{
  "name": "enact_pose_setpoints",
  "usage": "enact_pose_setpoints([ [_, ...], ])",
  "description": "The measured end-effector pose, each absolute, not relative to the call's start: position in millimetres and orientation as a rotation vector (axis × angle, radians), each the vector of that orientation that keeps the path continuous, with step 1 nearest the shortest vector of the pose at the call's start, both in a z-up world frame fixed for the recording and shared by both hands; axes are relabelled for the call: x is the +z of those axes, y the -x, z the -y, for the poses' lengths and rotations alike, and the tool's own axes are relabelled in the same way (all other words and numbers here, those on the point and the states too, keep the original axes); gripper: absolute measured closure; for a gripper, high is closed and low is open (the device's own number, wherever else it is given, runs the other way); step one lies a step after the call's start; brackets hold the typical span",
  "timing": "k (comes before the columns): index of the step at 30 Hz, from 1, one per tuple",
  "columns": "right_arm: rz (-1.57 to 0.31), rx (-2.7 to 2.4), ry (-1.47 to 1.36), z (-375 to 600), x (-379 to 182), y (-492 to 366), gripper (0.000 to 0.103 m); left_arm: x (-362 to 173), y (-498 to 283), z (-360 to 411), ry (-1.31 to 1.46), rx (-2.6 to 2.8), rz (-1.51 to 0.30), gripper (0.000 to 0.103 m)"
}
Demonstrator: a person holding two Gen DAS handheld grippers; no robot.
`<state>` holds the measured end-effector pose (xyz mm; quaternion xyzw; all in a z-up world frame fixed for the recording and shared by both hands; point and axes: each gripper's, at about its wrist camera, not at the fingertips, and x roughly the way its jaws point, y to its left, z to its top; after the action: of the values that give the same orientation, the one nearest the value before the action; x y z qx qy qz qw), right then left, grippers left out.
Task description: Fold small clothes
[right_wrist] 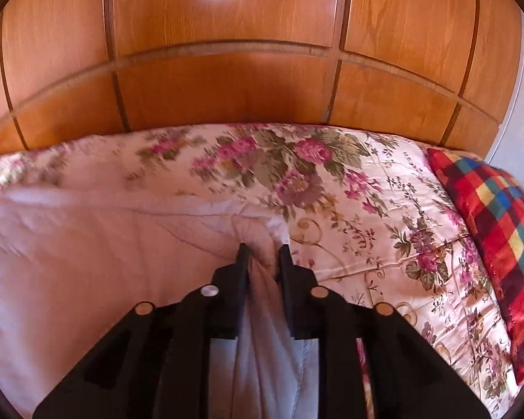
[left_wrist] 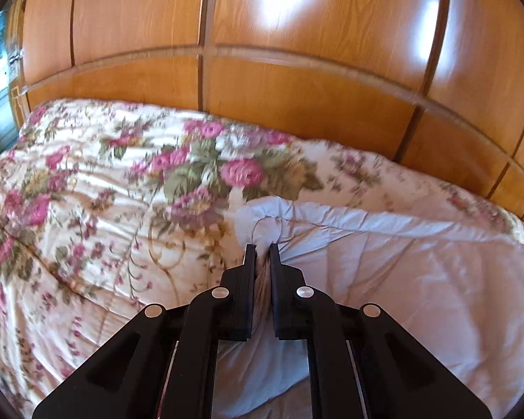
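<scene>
Your left gripper (left_wrist: 262,248) has its jaws clenched on a bunched corner of the white garment (left_wrist: 384,262) — cloth pinched tight between them. Your right gripper (right_wrist: 263,249) has jaws slightly parted, a fold of the same garment between them; whether the pads press it you cannot tell. The garment lies spread on the floral bedspread (left_wrist: 87,192), before the wooden headboard (left_wrist: 297,97) — a plaid pillow (right_wrist: 499,216) at right. No writing shows.
</scene>
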<state>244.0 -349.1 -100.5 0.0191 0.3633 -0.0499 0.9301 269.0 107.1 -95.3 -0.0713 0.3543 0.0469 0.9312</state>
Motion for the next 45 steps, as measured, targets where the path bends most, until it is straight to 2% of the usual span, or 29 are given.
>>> enact_pose_setpoints([
  [6,-0.756,-0.108,-0.123,363,-118,-254,0.083,-115,-278,-117,0.219,0.098,-0.767,0.095],
  [8,-0.752,-0.106,-0.137,365,-119,-253,0.079,-116,-280,-120,0.238,0.097,-0.778,0.095],
  [11,-0.783,-0.123,-0.161,370,-117,-252,0.066,-115,-280,-122,0.257,0.078,-0.789,0.094],
  [12,-0.778,-0.117,-0.182,374,-113,-250,0.058,-112,-278,-124,0.272,0.073,-0.786,0.092],
  [13,-0.769,-0.115,-0.200,378,-108,-247,0.045,-107,-275,-126,0.286,0.072,-0.779,0.090],
  [14,-0.741,-0.123,-0.224,383,-98,-241,0.041,-100,-270,-127,0.293,0.074,-0.774,0.088],
  [15,-0.702,-0.131,-0.236,386,-88,-232,0.040,-92,-264,-128,0.299,0.077,-0.765,0.087],
  [17,-0.632,-0.136,-0.248,385,-63,-214,0.040,-69,-245,-131,0.324,0.082,-0.709,0.077],
  [21,-0.561,-0.021,-0.216,356,-27,-194,0.040,-26,-219,-112,0.339,0.009,-0.582,0.076],
  [22,-0.567,0.009,-0.175,343,-24,-194,0.041,-22,-220,-102,0.310,-0.008,-0.577,0.071],
  [23,-0.596,0.043,-0.129,328,-24,-199,0.041,-18,-223,-84,0.251,-0.034,-0.588,0.059],
  [25,-0.638,0.081,-0.082,309,-34,-210,0.042,-20,-231,-56,0.166,-0.085,-0.605,0.050],
  [29,-0.712,0.060,-0.071,305,-65,-230,0.041,-51,-254,-19,0.018,-0.084,-0.699,0.050],
  [30,-0.731,0.052,-0.079,308,-75,-235,0.038,-62,-258,-17,0.003,-0.073,-0.720,0.050],
  [31,-0.737,0.061,-0.101,312,-83,-236,0.034,-72,-263,-18,-0.012,-0.059,-0.736,0.048],
  [32,-0.735,0.082,-0.154,321,-91,-238,0.033,-84,-267,-22,-0.004,-0.064,-0.749,0.041],
  [33,-0.735,0.097,-0.196,327,-96,-239,0.032,-89,-266,-27,0.024,-0.076,-0.747,0.040],
  [36,-0.737,0.122,-0.278,340,-107,-242,0.031,-100,-272,-45,0.135,-0.127,-0.755,0.038],
  [45,-0.706,0.130,-0.304,343,-113,-243,0.030,-113,-274,-37,0.120,-0.121,-0.734,0.036],
])
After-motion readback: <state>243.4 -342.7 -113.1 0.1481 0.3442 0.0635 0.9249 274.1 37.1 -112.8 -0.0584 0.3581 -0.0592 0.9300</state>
